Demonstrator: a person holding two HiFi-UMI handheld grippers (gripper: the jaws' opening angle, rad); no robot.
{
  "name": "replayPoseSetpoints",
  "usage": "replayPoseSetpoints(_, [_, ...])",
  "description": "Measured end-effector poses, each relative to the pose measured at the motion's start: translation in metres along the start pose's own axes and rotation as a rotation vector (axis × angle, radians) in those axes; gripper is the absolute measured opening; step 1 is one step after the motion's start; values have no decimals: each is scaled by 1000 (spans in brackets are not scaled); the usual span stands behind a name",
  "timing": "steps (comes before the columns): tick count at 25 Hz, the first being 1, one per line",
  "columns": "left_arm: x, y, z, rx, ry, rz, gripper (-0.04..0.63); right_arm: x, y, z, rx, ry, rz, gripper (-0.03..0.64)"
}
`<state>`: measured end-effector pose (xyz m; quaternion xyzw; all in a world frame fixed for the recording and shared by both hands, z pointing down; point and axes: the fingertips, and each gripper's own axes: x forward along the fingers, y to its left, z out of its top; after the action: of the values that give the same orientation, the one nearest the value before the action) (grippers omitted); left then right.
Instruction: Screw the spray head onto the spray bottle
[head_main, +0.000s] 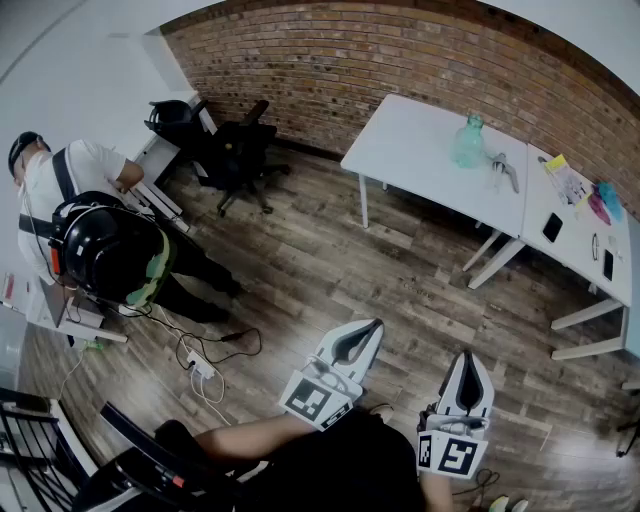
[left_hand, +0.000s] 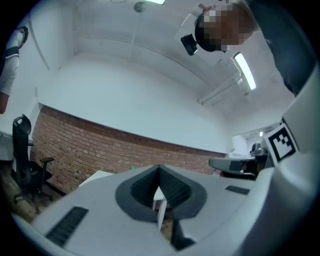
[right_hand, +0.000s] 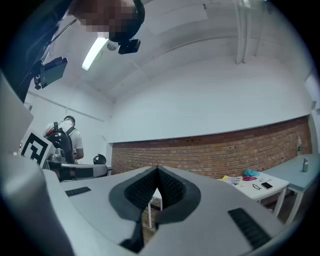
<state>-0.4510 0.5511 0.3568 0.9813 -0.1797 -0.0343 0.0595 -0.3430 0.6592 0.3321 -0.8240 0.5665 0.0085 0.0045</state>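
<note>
A translucent green spray bottle (head_main: 469, 143) stands upright on the white table (head_main: 415, 140) by the brick wall, far ahead of me. The grey spray head (head_main: 504, 171) lies on the table just to its right, apart from the bottle. My left gripper (head_main: 371, 326) and right gripper (head_main: 468, 357) are held level over the wooden floor, well short of the table. Both are shut with nothing between the jaws. In the left gripper view the left gripper (left_hand: 158, 168) has its pads together. The right gripper (right_hand: 158, 169) looks the same in its own view.
A second white table (head_main: 580, 250) on the right carries a phone (head_main: 553, 227), papers and pink and blue items. A person with a backpack (head_main: 100, 250) stands at the left. A black office chair (head_main: 238, 150) is by the wall. Cables and a power strip (head_main: 203, 366) lie on the floor.
</note>
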Motion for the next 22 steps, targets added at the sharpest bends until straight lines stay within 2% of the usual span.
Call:
replayPoseSetpoints(4, [-3, -3, -2, 0, -2, -3, 0, -4, 3, -1, -13, 2, 5, 6])
replayPoseSetpoints(12, [-7, -4, 1, -14, -21, 24, 0, -14, 1, -4, 26, -4, 20, 6])
replayPoseSetpoints(16, [-8, -4, 1, -21, -24, 43, 0, -21, 2, -5, 78, -21, 56, 6])
replayPoseSetpoints(22, [-5, -19, 1, -30, -32, 41, 0, -33, -6, -6, 53, -16, 64, 6])
